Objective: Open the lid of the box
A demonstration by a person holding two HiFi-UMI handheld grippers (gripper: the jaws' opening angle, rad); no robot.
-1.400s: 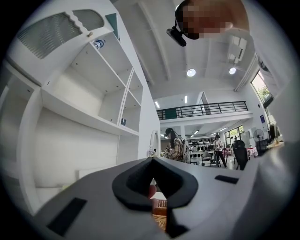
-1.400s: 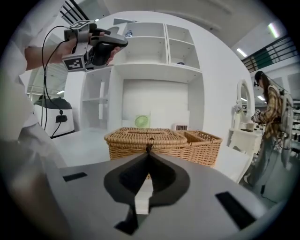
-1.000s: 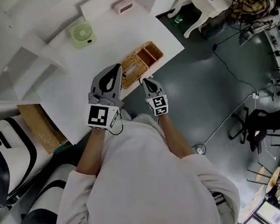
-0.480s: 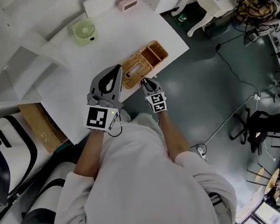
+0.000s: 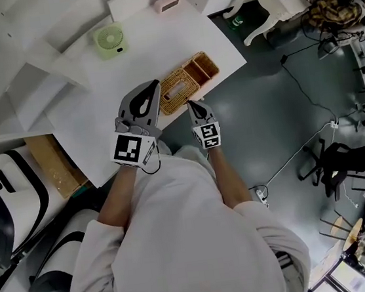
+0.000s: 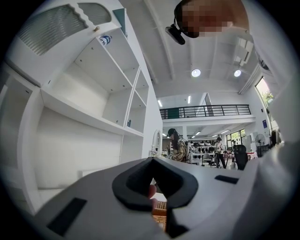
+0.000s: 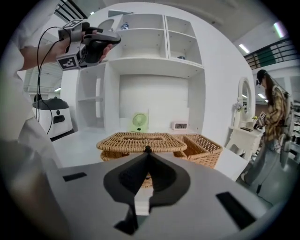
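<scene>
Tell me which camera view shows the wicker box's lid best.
The right gripper view: the lid faces it side-on, nearly whole, resting on the box. The head view shows it small from above, beside the left gripper. The left gripper view shows only a sliver of wicker.

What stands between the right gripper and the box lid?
Nothing visible does. The right gripper, its jaws just closed with nothing between them, points straight at the lid's near edge. The left gripper is held up, off to the side.
</scene>
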